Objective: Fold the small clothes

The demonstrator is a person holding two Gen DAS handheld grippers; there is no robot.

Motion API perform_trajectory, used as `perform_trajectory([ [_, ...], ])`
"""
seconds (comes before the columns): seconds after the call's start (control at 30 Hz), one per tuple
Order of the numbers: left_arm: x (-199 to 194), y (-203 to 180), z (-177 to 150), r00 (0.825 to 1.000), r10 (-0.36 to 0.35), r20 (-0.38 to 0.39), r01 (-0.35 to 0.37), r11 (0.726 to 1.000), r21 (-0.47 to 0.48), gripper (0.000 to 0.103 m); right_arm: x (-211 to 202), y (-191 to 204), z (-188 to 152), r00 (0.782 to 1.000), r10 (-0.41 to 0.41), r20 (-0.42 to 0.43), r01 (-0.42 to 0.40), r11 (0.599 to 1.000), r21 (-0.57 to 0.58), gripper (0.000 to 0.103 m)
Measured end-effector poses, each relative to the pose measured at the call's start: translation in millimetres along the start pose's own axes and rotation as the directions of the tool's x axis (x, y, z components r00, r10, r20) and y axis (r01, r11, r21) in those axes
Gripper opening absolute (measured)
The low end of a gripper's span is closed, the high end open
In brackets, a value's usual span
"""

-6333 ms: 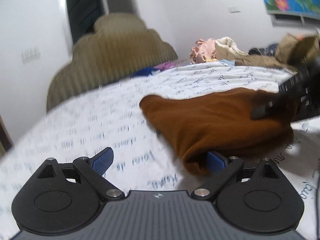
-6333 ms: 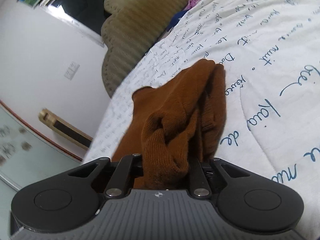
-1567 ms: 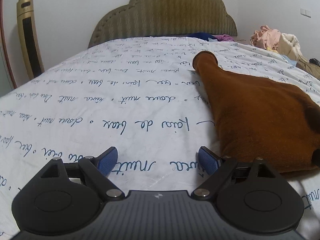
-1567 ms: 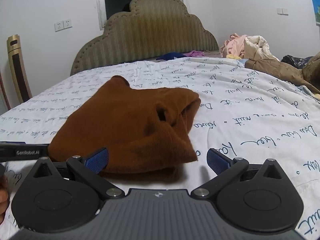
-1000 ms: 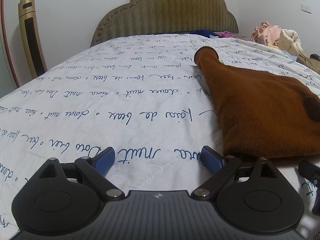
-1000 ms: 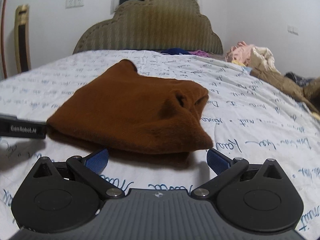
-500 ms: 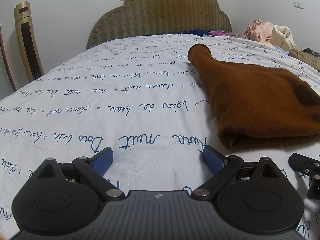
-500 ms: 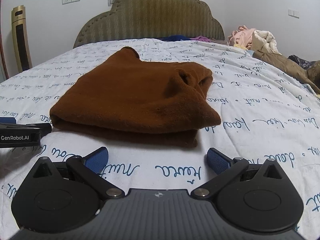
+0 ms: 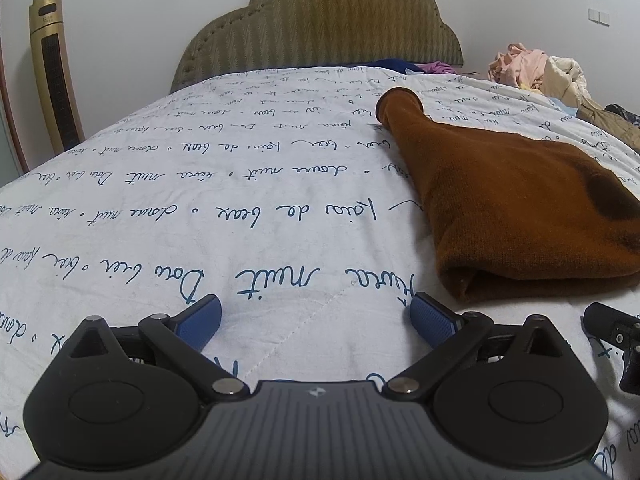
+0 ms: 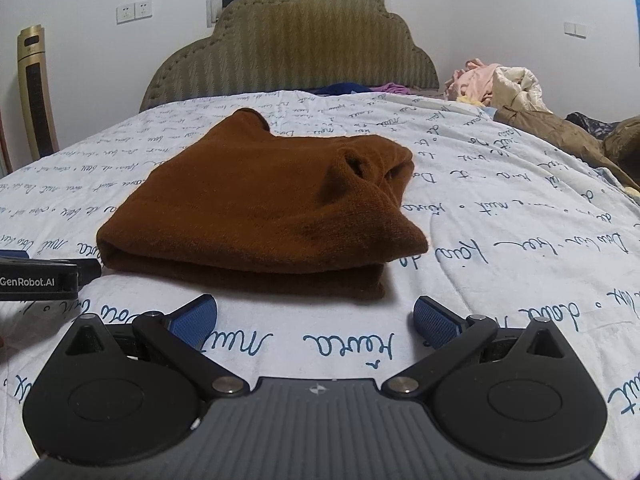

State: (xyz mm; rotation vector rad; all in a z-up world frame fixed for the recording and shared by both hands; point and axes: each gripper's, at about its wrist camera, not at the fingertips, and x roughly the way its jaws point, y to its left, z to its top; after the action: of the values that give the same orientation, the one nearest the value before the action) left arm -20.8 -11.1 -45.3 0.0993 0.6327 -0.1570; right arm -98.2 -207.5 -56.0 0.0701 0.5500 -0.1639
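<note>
A brown knitted garment (image 10: 264, 208) lies folded on the white bedspread (image 10: 520, 216), one sleeve end pointing toward the headboard. In the left wrist view the same brown garment (image 9: 520, 208) sits to the right. My left gripper (image 9: 316, 320) hovers over bare bedspread (image 9: 200, 200) to the left of the garment, its jaws opening with nothing between them. My right gripper (image 10: 316, 316) stands open just in front of the garment's near edge, apart from it. The left gripper's black finger (image 10: 48, 276) shows at the left edge of the right wrist view.
An olive padded headboard (image 10: 292, 48) closes the far end of the bed. A heap of pink, cream and tan clothes (image 10: 504, 88) lies at the far right. A gold tower fan (image 9: 56, 76) stands by the left wall. Blue and purple clothes (image 10: 360, 88) lie by the headboard.
Both grippers have drawn back a little from the garment, so it sits farther off in each view. The left gripper's jaws have widened slightly. The garment lies still.
</note>
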Motion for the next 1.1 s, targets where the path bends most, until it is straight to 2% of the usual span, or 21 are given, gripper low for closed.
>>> perform_trajectory([
  [0.3, 0.2, 0.0, -0.1, 1.000, 0.000, 0.000, 0.000, 1.000, 0.000, 0.102, -0.7, -1.0, -0.8, 0.998, -0.057, 0.012, 0.056, 0.998, 0.013, 0.103],
  [0.53, 0.1, 0.0, -0.1, 1.000, 0.000, 0.000, 0.000, 1.000, 0.000, 0.102, 1.1, -5.1, -0.6, 1.000, -0.024, -0.001, 0.024, 0.999, 0.034, 0.103],
  [1.1, 0.6, -0.2, -0.1, 1.000, 0.004, 0.000, -0.004, 1.000, 0.003, 0.102, 2.0, -3.7, -0.7, 1.000, -0.019, 0.000, 0.019, 0.999, 0.026, 0.103],
])
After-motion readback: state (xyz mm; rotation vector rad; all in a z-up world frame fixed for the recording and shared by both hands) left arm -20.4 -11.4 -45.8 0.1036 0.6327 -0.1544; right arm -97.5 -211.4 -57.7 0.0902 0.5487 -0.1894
